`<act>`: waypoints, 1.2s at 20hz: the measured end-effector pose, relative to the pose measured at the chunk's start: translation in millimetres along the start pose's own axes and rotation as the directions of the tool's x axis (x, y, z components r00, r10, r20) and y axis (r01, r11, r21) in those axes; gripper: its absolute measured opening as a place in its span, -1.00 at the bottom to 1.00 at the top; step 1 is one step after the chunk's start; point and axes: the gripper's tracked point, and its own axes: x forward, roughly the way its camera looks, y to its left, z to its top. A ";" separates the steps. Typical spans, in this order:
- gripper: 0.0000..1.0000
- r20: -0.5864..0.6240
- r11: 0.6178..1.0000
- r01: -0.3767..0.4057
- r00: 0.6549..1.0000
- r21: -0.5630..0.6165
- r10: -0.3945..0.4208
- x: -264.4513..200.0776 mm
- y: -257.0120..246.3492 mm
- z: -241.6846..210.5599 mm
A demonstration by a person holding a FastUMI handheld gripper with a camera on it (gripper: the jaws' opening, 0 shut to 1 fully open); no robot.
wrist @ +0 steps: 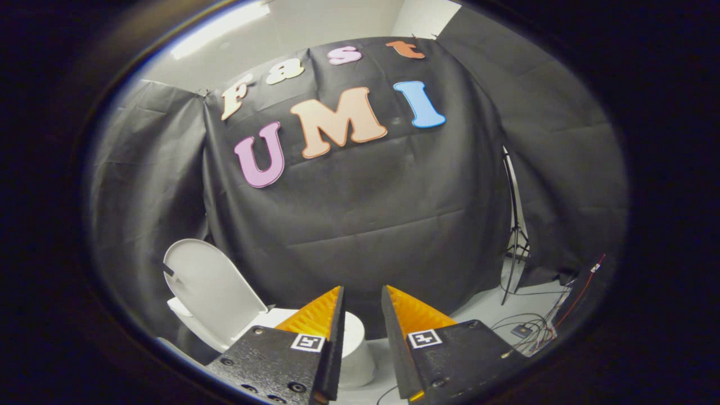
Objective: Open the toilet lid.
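Black cloth booth, pale floor point(484, 306) | toilet lid point(211, 289) stood raised, left of and beyond my gripper point(363, 295) | jaws apart, holding nothing | I judged lid rigid, light, slick plastic; best taken by its free rim.

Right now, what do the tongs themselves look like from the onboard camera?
The tongs have two wedge-shaped fingers tapering to points, with ribbed inner faces. Each sits on a black speckled block fixed with screws, and each block carries a small square black-and-white marker. A narrow gap separates the fingers, with nothing between them.
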 end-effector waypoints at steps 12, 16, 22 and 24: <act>-0.21 0.001 0.994 -0.034 0.999 -0.107 0.034 -17.6 -49.3 -3.8; -0.21 -0.027 0.991 -0.028 0.999 -0.127 0.025 -17.7 -67.4 -5.2; -0.21 -0.058 0.988 0.000 0.998 -0.151 -0.008 -16.4 -91.0 -12.7; -0.21 -0.075 0.986 0.001 0.997 -0.167 -0.013 -22.0 -96.3 -11.8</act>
